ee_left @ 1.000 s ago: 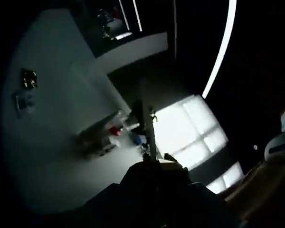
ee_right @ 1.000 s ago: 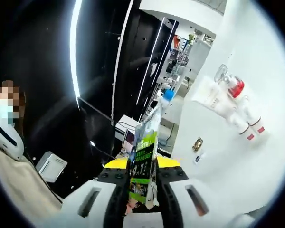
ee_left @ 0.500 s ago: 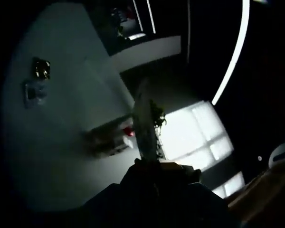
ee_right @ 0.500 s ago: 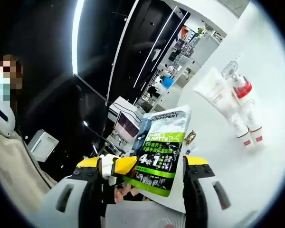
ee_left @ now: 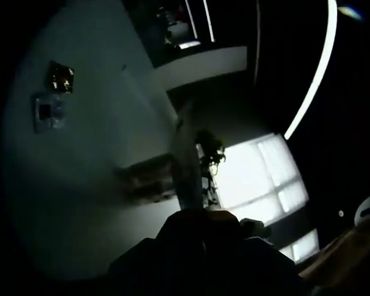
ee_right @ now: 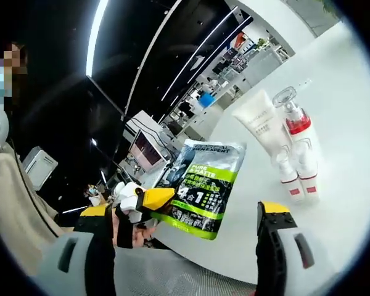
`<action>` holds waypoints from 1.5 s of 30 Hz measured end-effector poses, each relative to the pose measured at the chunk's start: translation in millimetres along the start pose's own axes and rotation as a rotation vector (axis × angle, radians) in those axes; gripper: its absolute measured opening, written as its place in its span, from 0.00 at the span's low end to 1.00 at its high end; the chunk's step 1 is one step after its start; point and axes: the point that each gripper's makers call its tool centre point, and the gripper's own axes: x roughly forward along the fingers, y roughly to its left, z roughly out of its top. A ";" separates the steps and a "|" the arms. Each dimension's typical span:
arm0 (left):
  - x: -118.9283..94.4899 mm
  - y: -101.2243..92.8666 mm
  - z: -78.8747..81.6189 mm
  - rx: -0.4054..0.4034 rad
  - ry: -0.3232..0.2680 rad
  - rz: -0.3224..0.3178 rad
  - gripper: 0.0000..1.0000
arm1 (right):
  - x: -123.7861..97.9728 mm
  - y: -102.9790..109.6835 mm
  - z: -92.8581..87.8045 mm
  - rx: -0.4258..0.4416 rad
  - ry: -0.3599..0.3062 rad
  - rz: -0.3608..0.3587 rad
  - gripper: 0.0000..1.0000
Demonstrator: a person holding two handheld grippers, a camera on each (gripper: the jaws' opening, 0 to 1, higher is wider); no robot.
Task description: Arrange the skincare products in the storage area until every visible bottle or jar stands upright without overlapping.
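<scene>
Right gripper view: the right gripper is standing with its jaws spread wide apart, gripping nothing.
Left gripper: its yellow-tipped jaws are entering from the left, pinching the edge of the green-and-white sachet.
Table: white, carrying a white tube and a red-collared pump bottle lying side by side, touching.
Left gripper view: too dark; the sachet is rising edge-on from the left gripper, jaws closed on it.
</scene>
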 end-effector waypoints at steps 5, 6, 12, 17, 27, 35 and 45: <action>7.4 14.7 -0.6 -0.017 0.007 0.034 0.00 | -4.7 -10.3 -2.9 -0.034 0.033 -0.036 0.99; 8.3 16.7 -0.6 -0.029 0.005 0.036 0.00 | -5.5 -11.6 -2.9 -0.039 0.035 -0.041 0.99; 16.0 36.0 -4.7 -0.032 0.023 0.087 0.00 | -13.5 -26.1 -5.4 -0.082 0.063 -0.098 1.00; 23.1 51.2 -8.9 -0.013 0.051 0.131 0.00 | -20.3 -37.0 -8.4 -0.128 0.094 -0.143 1.00; 30.4 82.8 -15.6 0.008 0.085 0.217 0.00 | -29.4 -50.5 -8.9 -0.131 0.091 -0.203 1.00; 34.3 103.0 -16.5 0.002 0.083 0.263 0.00 | -31.8 -54.5 -8.5 -0.134 0.079 -0.226 1.00; 29.4 131.5 -16.6 0.104 0.122 0.376 0.00 | -34.5 -59.9 -7.2 -0.134 0.067 -0.253 1.00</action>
